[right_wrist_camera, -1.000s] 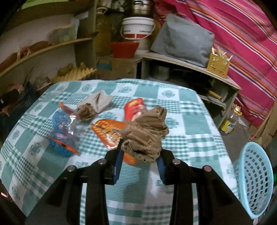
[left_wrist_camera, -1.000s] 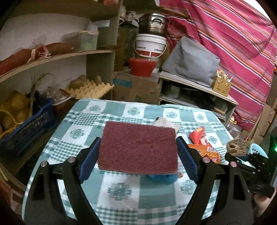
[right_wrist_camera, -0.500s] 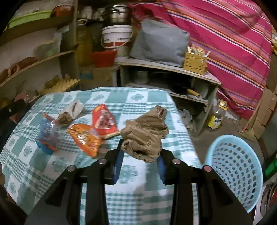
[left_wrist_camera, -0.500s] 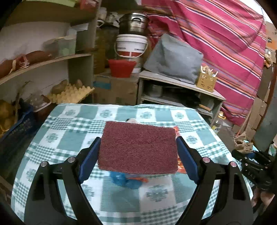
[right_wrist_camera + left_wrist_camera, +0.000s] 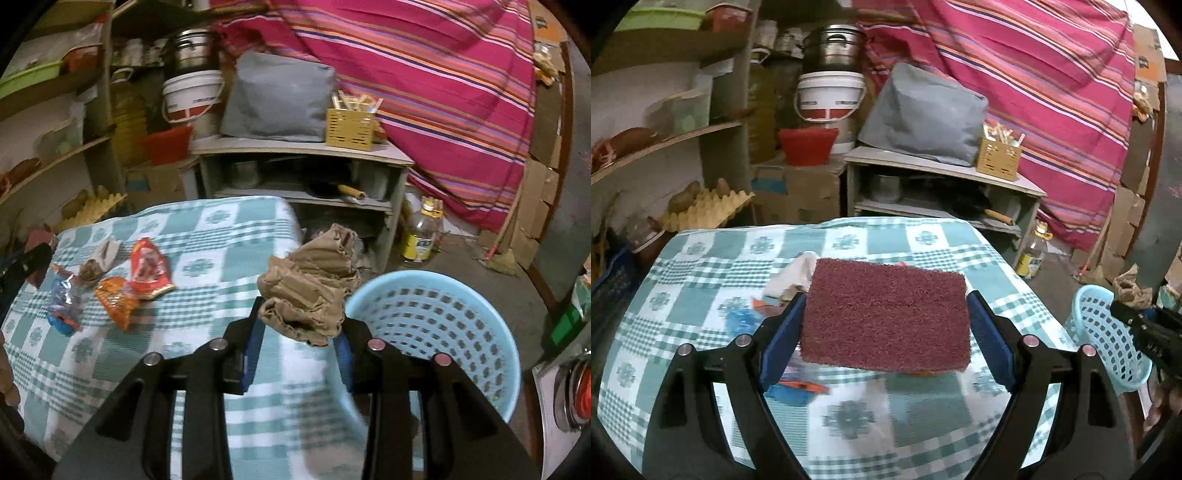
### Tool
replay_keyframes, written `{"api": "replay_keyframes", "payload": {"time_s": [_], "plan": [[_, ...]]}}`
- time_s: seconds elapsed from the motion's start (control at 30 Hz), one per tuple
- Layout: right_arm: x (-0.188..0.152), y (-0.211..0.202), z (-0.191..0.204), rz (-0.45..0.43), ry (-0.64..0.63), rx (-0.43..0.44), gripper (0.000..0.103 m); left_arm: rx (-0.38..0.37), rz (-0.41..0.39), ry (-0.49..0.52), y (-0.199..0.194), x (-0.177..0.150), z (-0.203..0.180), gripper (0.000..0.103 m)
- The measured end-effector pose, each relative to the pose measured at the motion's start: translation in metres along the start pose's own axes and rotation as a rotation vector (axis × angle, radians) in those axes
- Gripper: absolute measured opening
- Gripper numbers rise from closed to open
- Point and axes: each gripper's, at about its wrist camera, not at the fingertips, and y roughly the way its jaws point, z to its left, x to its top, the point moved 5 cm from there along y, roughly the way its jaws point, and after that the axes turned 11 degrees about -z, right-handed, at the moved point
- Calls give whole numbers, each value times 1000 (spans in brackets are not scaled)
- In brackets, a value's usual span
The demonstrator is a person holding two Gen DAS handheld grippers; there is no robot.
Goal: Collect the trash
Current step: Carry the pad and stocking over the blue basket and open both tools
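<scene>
Holding crumpled brown paper (image 5: 312,291), right gripper (image 5: 300,345) beside blue basket (image 5: 436,328); left gripper (image 5: 884,328) clamps maroon pad (image 5: 886,314) over wrappers (image 5: 125,280) on table (image 5: 221,229).

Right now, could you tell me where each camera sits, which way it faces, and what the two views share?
Left wrist view: sits behind the left tongs, facing the green checked tablecloth and shelves; its black fingers grip a flat maroon scouring pad.
Right wrist view: sits behind the right tongs, facing the table's right edge; its fingers grip a crumpled brown paper wad beside the light blue plastic basket.
Shared: tablecloth, basket, white bucket, striped pink cloth.
</scene>
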Motion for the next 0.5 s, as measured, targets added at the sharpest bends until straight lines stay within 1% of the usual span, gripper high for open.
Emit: {"api": "replay_keyframes", "payload": {"time_s": [0.13,0.23,0.33,0.43,0.5], "plan": [[0,-5,-31,-7,31,-36,35,-45,1,27,4,-1,-32,83],[2,-10,-55,-20,47,-61,35,-60,-13,58,7,1,-54,83],[3,-11,-79,-32,52,-83,35,-100,-11,75,11,2,-83,83],[5,-8,-105,-45,37,-126,35,-131,-21,109,19,2,-121,84],[4,-5,-122,-48,47,-135,35,-168,-16,106,24,1,-145,83]]}}
